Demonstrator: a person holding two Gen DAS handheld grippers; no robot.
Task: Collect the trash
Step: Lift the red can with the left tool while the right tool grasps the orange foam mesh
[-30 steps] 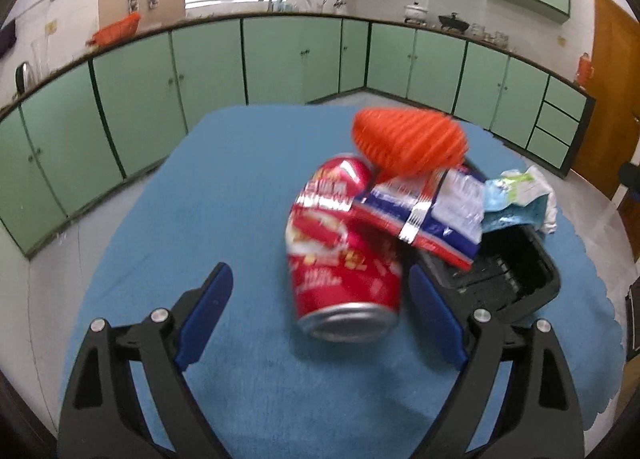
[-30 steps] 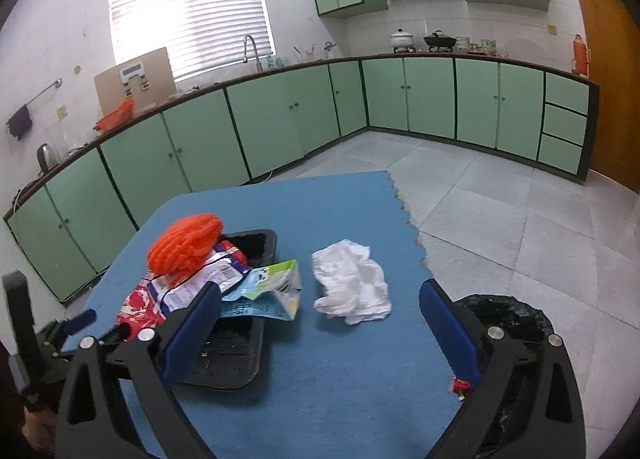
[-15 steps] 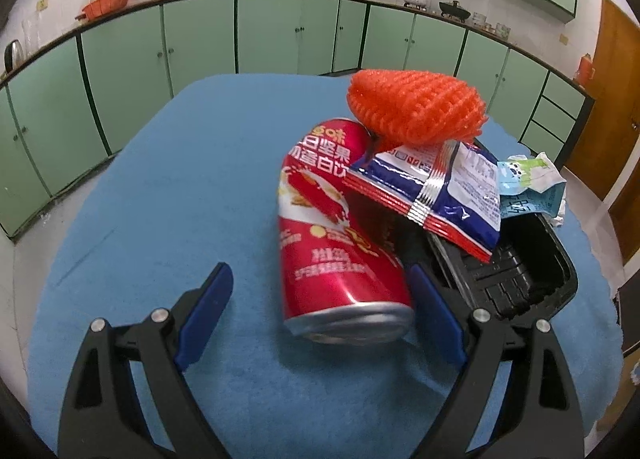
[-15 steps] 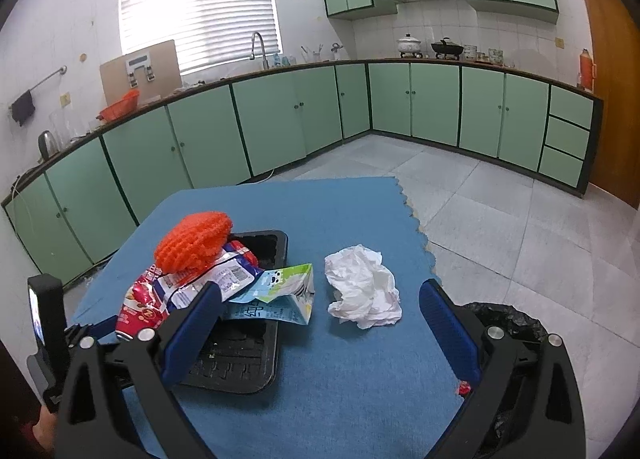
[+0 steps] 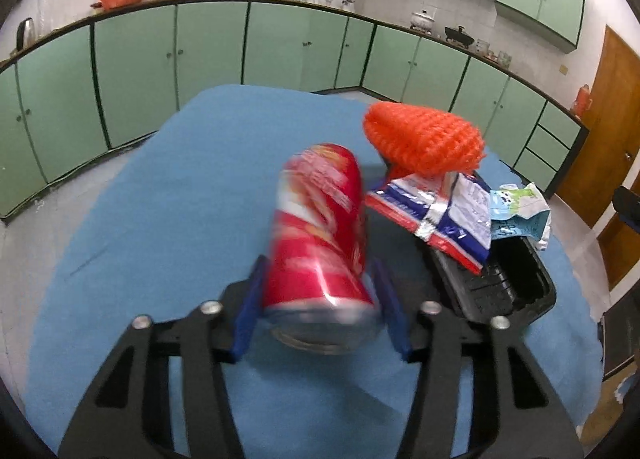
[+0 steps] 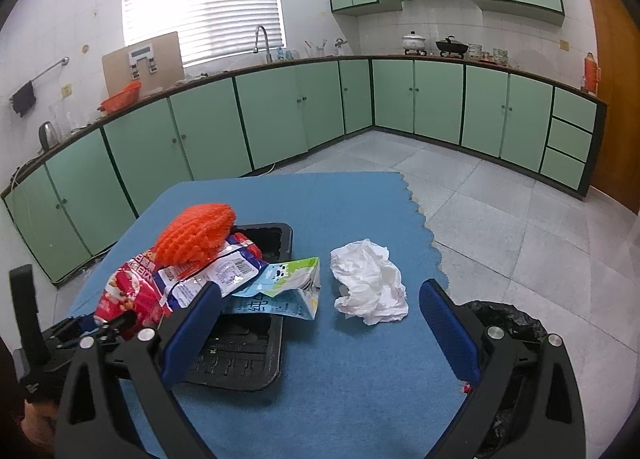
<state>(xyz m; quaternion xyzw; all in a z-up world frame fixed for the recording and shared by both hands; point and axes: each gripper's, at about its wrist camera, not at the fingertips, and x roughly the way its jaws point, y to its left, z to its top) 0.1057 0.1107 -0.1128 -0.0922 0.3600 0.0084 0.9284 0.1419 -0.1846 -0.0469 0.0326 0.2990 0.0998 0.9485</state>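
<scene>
A red drink can (image 5: 320, 227) lies lengthwise on the blue tablecloth (image 5: 160, 219). My left gripper (image 5: 318, 265) has its jaws closing on the can's near end, and both blue pads touch its sides. The can looks blurred. Behind it, an orange foam net (image 5: 424, 139) rests on a snack wrapper (image 5: 436, 207) and a flattened milk carton (image 5: 520, 211), over a black plastic tray (image 5: 508, 283). My right gripper (image 6: 320, 291) hangs open above the cloth, with nothing between its fingers. A crumpled white tissue (image 6: 368, 283) lies just beyond it.
A bin lined with a black bag (image 6: 508, 323) stands beside the table's right edge, under my right gripper. Green kitchen cabinets (image 6: 280, 119) ring the room, with tiled floor (image 6: 500, 219) to the right. A person's hand holds the left gripper at the lower left of the right wrist view.
The left gripper's jaws have come in from wide apart to the sides of the red can, and the can has shifted and blurred. The right gripper has stayed put.
</scene>
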